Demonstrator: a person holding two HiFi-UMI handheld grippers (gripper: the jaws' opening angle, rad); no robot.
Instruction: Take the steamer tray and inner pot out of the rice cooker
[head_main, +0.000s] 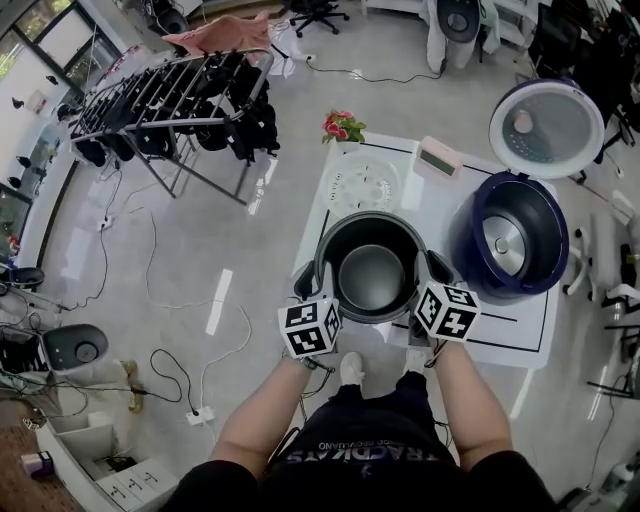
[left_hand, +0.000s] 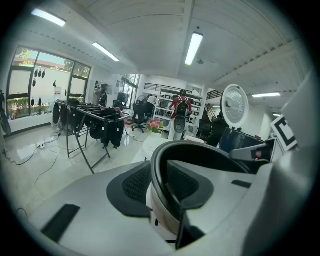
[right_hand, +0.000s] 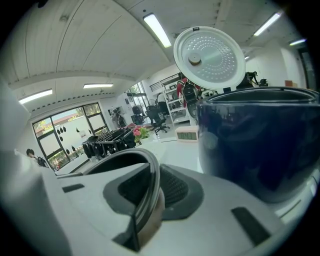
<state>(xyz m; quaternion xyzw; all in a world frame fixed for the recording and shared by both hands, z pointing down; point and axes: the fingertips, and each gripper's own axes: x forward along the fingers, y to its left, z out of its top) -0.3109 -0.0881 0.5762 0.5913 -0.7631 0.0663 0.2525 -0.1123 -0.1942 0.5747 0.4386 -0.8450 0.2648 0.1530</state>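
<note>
At the near edge of the tabletop (head_main: 425, 212), your left gripper (head_main: 304, 284) and right gripper (head_main: 438, 268) pinch the inner pot (head_main: 372, 282) by its rim; lower it level.

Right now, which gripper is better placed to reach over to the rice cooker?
Right, probably. The rice cooker stands just beside the right gripper; the left gripper is across the inner pot. Both are shut on the pot's rim.

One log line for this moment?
left gripper: shut on inner pot rim | right gripper: shut on inner pot rim | inner pot: out of rice cooker | steamer tray: on table
</note>
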